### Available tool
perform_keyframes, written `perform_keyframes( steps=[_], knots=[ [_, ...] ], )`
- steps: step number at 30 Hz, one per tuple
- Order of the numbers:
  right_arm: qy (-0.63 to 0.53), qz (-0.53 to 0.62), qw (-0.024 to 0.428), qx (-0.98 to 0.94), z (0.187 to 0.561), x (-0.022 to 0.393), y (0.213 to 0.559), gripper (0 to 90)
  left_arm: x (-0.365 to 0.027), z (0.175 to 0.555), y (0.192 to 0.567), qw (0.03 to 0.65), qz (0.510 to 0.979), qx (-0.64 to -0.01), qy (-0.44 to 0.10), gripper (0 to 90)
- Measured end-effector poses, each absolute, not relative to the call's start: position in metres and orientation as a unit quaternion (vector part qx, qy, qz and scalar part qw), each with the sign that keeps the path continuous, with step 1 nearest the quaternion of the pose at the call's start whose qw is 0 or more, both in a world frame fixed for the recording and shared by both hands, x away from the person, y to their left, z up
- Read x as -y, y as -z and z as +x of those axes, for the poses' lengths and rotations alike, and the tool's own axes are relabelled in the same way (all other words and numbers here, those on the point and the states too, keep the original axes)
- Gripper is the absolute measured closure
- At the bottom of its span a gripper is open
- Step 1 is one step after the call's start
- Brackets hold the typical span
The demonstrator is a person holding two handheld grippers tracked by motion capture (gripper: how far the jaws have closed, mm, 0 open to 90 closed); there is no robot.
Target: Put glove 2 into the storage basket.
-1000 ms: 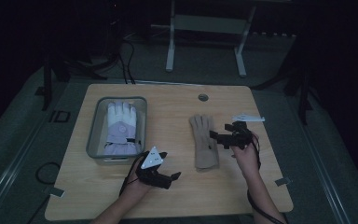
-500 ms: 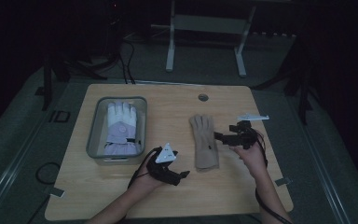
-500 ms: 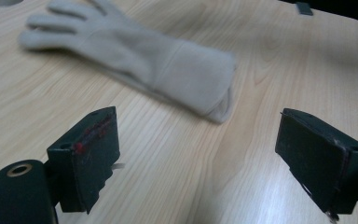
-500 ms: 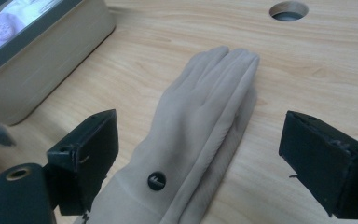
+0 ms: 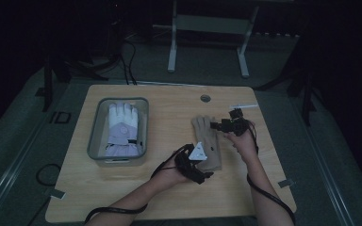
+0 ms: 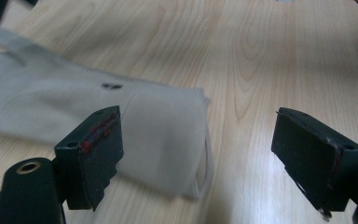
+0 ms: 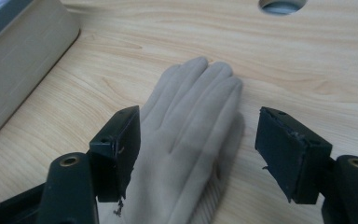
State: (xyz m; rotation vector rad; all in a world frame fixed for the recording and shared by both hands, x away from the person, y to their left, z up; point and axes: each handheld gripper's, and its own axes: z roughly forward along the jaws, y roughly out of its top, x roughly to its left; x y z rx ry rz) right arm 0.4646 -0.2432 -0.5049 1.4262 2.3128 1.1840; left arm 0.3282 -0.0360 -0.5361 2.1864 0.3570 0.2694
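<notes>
Left gripper (image 6: pixel 198 154) jaws wide open astride cuff of soft beige glove (image 5: pixel 206 141); right gripper (image 7: pixel 198 154) jaws wide open astride its fingers, on wood-grain bench (image 5: pixel 169 108).

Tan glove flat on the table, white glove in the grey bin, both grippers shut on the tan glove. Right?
Not quite. The tan glove lies flat on the table and the white glove is in the grey bin, but both grippers are open. The left gripper view and right gripper view each show jaws spread wide, nothing clamped.
</notes>
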Motion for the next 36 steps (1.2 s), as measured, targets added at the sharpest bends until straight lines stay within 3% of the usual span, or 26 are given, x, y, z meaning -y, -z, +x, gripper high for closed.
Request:
perform_keyframes(
  steps=[12,20,21,22,24,27,31,36],
  knots=[
    [-0.343,0.504,0.043,-0.791,0.489,0.221,0.538,27.4,0.063,0.342,0.556,0.357,0.918,-0.131,-0.114,17.7],
    [-0.320,0.492,0.051,-0.808,0.488,0.215,0.542,41.9,0.063,0.344,0.559,0.332,0.925,-0.127,-0.133,36.6],
    [-0.317,0.481,0.052,-0.816,0.487,0.213,0.542,49.8,0.063,0.344,0.559,0.332,0.925,-0.125,-0.136,41.3],
    [-0.317,0.481,0.052,-0.816,0.487,0.213,0.542,49.8,0.063,0.344,0.559,0.332,0.925,-0.125,-0.136,44.7],
    [-0.319,0.475,0.054,-0.819,0.485,0.210,0.542,58.7,0.063,0.344,0.558,0.330,0.923,-0.132,-0.145,53.1],
    [-0.326,0.478,0.059,-0.813,0.482,0.210,0.540,67.0,0.063,0.343,0.558,0.322,0.922,-0.135,-0.166,74.0],
    [-0.334,0.472,0.088,-0.811,0.478,0.208,0.533,70.1,0.061,0.340,0.552,0.319,0.918,-0.142,-0.189,79.2],
    [-0.359,0.464,0.086,-0.805,0.476,0.202,0.519,70.2,0.054,0.339,0.542,0.317,0.916,-0.153,-0.190,80.2]
  ],
)
